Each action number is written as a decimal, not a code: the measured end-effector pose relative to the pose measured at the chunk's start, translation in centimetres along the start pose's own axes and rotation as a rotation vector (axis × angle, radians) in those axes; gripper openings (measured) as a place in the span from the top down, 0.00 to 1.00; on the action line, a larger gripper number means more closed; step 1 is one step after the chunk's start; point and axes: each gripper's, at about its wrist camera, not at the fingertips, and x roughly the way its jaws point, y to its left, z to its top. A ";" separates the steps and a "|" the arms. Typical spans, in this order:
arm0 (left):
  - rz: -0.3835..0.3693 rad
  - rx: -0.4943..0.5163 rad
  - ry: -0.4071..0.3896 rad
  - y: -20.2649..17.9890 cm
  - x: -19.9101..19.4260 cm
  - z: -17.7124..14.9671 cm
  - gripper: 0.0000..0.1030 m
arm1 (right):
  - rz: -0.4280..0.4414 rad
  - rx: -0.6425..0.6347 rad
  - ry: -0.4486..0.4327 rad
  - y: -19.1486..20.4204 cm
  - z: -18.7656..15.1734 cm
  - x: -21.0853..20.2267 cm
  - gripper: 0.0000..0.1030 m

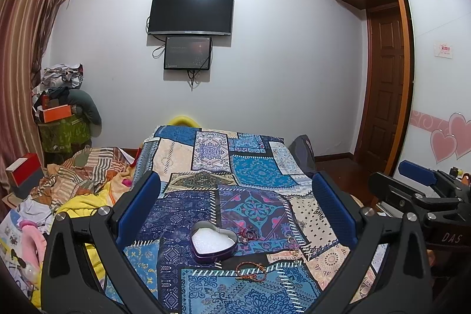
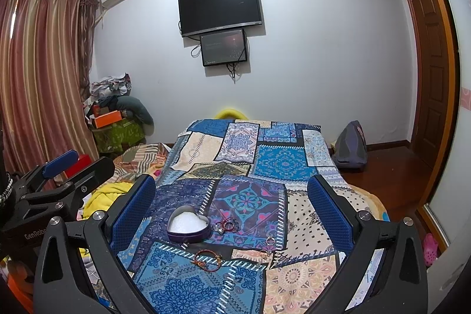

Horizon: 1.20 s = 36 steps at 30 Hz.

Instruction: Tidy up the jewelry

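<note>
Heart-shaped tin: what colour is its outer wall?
Purple, on the heart-shaped tin; right wrist view shows it best.

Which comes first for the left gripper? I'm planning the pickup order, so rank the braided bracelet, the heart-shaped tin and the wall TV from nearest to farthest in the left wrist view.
1. Braided bracelet: on the patchwork bedspread, nearest the left gripper.
2. Heart-shaped tin: just beyond it, slightly left, lid off.
3. Wall TV: on the far wall past the bed.
</note>
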 end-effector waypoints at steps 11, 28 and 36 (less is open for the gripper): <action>-0.019 0.001 0.046 -0.2 1.7 -0.5 0.00 | -0.023 -0.008 0.030 -0.6 -0.9 1.5 0.01; 0.031 -0.024 0.304 1.1 10.3 -5.2 0.00 | -0.098 0.050 0.289 -5.1 -6.2 7.5 0.01; -0.002 -0.024 0.489 2.0 14.4 -9.8 0.00 | -0.104 0.030 0.437 -6.5 -10.0 10.2 0.02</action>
